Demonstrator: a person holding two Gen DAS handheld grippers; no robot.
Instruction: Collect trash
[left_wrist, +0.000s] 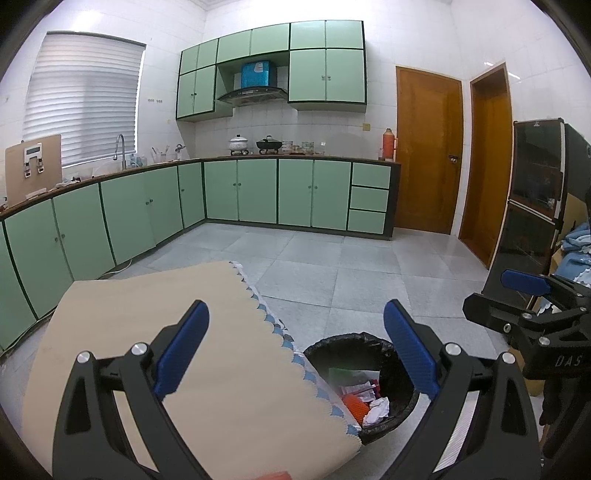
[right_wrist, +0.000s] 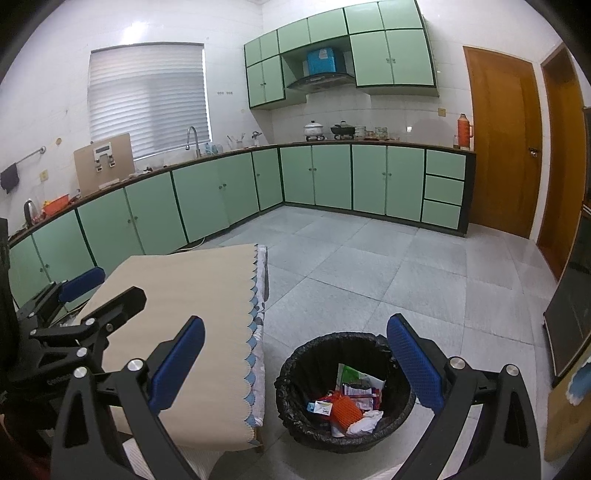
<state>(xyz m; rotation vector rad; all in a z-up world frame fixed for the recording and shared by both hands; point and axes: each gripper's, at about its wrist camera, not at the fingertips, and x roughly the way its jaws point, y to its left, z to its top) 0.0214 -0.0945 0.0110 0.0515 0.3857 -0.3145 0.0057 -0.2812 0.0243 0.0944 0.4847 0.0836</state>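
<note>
A black-lined trash bin (right_wrist: 345, 391) stands on the floor beside the table's right edge and holds several wrappers, an orange mesh piece (right_wrist: 345, 408) and crumpled white paper. In the left wrist view the bin (left_wrist: 364, 380) is partly hidden behind the table edge. My left gripper (left_wrist: 295, 354) is open and empty, above the table corner and bin. My right gripper (right_wrist: 295, 362) is open too, empty, above the bin. The right gripper (left_wrist: 524, 295) shows at the right of the left wrist view; the left gripper (right_wrist: 85, 295) shows at the left of the right wrist view.
A table with a beige scalloped cloth (left_wrist: 177, 332) lies at lower left. Green kitchen cabinets (right_wrist: 221, 192) run along the far walls, with a sink, pots and a thermos on the counter. Two wooden doors (left_wrist: 428, 147) stand at right. A dark cabinet (left_wrist: 535, 206) is close on the right.
</note>
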